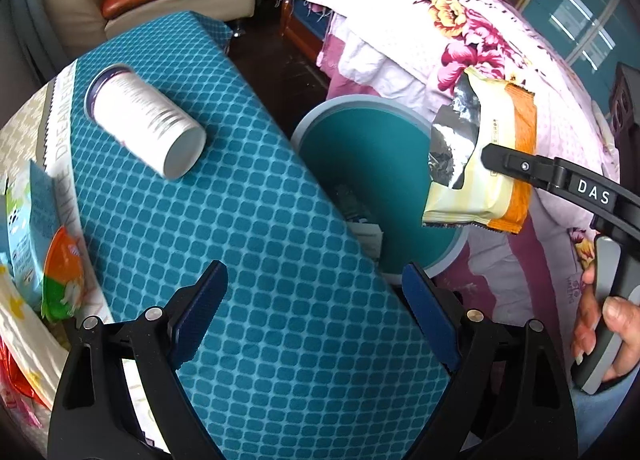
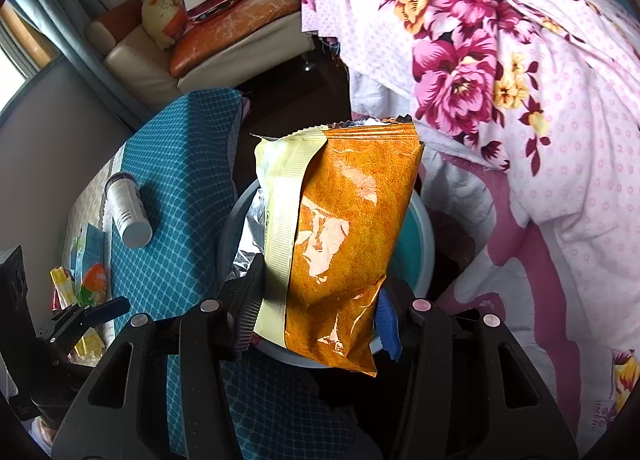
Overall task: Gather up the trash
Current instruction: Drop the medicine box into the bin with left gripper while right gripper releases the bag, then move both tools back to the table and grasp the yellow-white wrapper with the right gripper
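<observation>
Snack bag (image 2: 332,244): clamped between the right gripper (image 2: 316,320) jaws, hanging over the bin.
Bin (image 1: 352,103): directly beneath the held bag; release only when centred over the opening.
Left gripper (image 1: 316,292): jaws wide, empty.
Can (image 1: 144,119): ahead of the left jaws, lying on the table (image 1: 280,260).

One orange snack bag (image 2: 344,244), one white can (image 1: 146,123), one teal bin (image 1: 360,163). Two grippers: left gripper (image 1: 316,320), right gripper (image 2: 316,320).
</observation>
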The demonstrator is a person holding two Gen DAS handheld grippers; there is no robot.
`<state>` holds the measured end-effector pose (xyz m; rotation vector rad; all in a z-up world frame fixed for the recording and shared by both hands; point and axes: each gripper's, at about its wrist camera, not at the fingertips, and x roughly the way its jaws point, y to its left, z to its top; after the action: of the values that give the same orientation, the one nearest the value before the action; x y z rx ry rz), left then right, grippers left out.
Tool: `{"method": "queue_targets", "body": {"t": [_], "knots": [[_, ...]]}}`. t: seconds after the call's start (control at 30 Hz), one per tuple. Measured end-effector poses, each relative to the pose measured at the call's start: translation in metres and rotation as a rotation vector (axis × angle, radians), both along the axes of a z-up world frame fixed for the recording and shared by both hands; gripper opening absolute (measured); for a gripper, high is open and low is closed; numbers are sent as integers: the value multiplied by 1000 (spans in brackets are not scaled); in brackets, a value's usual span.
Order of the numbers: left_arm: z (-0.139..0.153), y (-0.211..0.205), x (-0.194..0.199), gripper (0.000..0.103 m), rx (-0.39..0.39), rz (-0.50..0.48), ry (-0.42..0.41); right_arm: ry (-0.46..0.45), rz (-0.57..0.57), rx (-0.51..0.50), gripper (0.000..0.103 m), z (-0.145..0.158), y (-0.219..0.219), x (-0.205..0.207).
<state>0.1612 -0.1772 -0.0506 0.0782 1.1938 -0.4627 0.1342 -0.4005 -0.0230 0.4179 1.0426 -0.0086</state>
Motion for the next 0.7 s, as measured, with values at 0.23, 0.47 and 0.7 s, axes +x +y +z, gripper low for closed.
{"method": "queue_targets", "body": {"t": [0.23,0.47,0.7], "knots": [[3,18,-4,89,-10,27,1,21,0,20,73,-2,8,2],[11,39,-16,89,9,57,-34,43,21,24,77,0,21,-1],[20,71,-33,89,11,104,-51,57,97,12,78,5,52,-9]]}}
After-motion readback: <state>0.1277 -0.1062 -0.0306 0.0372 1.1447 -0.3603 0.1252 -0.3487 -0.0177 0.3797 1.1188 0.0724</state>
